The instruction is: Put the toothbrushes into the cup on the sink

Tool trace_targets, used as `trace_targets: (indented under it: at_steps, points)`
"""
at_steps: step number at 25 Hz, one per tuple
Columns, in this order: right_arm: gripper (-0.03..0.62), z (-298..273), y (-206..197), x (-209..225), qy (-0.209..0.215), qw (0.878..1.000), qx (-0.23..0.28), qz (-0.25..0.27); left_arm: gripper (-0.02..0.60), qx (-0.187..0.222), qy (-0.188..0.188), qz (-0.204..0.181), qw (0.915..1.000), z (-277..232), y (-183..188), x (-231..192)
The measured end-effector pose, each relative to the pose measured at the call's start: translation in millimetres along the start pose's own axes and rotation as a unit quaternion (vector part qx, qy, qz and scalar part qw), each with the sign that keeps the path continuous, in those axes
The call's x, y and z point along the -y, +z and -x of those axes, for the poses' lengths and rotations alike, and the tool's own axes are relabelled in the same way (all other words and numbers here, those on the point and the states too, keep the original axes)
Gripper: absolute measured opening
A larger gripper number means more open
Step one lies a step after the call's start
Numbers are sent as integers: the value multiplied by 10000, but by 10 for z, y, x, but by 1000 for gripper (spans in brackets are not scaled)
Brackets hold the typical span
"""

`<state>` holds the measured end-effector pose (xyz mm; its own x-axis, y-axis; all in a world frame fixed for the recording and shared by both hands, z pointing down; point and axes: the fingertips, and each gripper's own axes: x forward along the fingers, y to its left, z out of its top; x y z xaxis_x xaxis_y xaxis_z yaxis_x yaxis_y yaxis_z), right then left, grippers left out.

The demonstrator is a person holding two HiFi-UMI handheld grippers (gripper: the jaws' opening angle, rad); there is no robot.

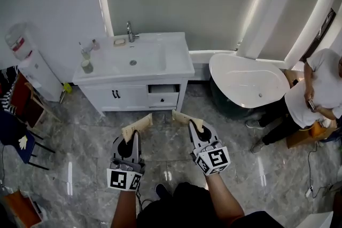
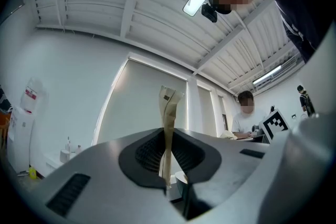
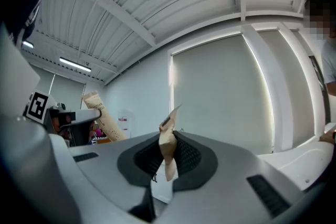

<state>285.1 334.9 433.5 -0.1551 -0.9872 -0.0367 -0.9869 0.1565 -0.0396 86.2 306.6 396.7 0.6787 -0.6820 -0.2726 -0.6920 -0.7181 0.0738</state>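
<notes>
Two paper-wrapped toothbrushes sit in my grippers, one each. The left toothbrush (image 1: 137, 126) is pinched flat in the left gripper (image 1: 133, 135), whose jaws are clenched on its tan sleeve (image 2: 168, 128). The right toothbrush (image 1: 186, 117) is gripped the same way by the right gripper (image 1: 194, 128), its crumpled wrapper (image 3: 168, 152) squeezed between the pads. Dark print runs along the left sleeve, but it's too small for me to read.

Both packets are over the grey tiled floor, well short of the sink (image 1: 160, 69). The cup (image 1: 87, 66) stands on the counter's left end, with the faucet (image 1: 130, 32) at the back edge. Further left is a water dispenser (image 1: 32, 69) with an illegible red label, and a white bathtub (image 1: 251, 83) is on the right.
</notes>
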Motion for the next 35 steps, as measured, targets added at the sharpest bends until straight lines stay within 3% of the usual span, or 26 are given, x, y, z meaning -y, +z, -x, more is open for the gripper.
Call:
trace_targets:
  at_steps: [5, 16, 28, 35]
  points:
    - [48, -80, -62, -50, -54, 9998, 27, -192, 55, -33, -29, 1, 10000, 28, 4, -210]
    - [48, -811, -162, 90, 200, 9997, 35, 103, 55, 4, 67, -21, 10000, -477, -174, -711]
    - [48, -2424, -247, 1068, 436, 9989, 43, 166, 55, -93, 220, -127, 9996, -2066, -682, -1402]
    - [48, -3440, -108, 1736, 669, 9977, -38, 79, 55, 4, 470, -142, 9988, -3181, -771, -1800]
